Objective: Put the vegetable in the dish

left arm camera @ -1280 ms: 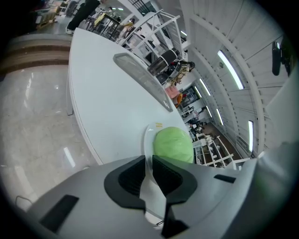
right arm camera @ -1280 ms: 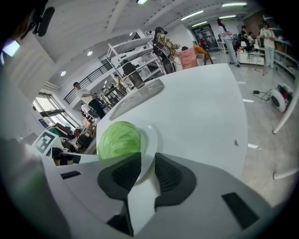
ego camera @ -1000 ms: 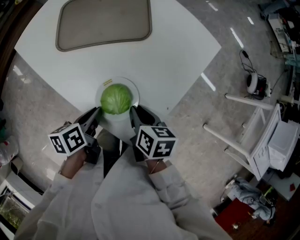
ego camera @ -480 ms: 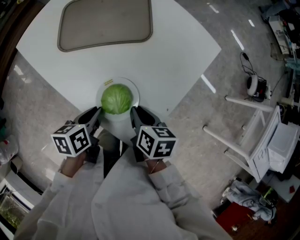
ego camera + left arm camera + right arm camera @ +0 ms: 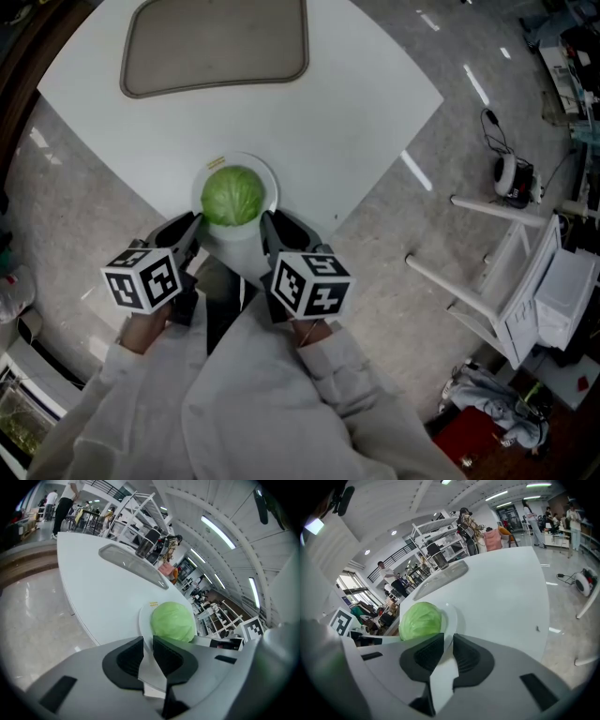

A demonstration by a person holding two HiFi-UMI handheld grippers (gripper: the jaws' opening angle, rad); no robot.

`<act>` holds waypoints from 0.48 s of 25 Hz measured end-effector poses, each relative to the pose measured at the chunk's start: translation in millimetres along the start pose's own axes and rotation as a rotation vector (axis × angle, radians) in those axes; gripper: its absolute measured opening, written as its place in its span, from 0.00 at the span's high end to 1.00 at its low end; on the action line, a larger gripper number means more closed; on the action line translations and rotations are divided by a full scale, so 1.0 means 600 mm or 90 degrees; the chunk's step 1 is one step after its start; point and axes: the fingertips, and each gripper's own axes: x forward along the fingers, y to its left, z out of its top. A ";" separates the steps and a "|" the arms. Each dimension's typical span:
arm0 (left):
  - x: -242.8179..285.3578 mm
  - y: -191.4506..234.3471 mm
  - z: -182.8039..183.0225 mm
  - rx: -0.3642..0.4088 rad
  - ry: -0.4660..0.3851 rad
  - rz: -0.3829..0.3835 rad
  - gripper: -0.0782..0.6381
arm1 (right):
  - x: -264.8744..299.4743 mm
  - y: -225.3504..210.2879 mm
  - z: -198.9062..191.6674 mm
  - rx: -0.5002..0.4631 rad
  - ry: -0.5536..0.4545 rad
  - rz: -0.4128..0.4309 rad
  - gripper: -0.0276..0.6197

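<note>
Rolling slightly since the earlier frame, the left gripper [image 5: 190, 228] and the right gripper [image 5: 270, 225], its fingers just closing on nothing, are hovering narrowly parted and empty, flanking the dish [image 5: 270, 180] at the table's [image 5: 356, 103] near edge, where the cabbage [image 5: 232, 196] is sitting, apparently already delivered.

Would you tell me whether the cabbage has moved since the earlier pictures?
No. The cabbage sits in the middle of the white plate just as before, near the corner of the table.
</note>
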 end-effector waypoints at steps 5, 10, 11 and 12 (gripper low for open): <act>-0.006 -0.010 0.002 0.007 -0.014 0.005 0.82 | -0.010 0.001 0.006 -0.013 -0.007 0.005 0.85; -0.015 -0.019 0.007 -0.004 -0.033 0.015 0.82 | -0.016 0.006 0.015 -0.024 -0.006 0.019 0.85; -0.017 -0.021 0.007 -0.004 -0.037 0.018 0.82 | -0.016 0.006 0.015 -0.024 -0.005 0.021 0.85; -0.019 -0.022 0.007 -0.004 -0.040 0.020 0.82 | -0.017 0.007 0.016 -0.026 -0.005 0.024 0.85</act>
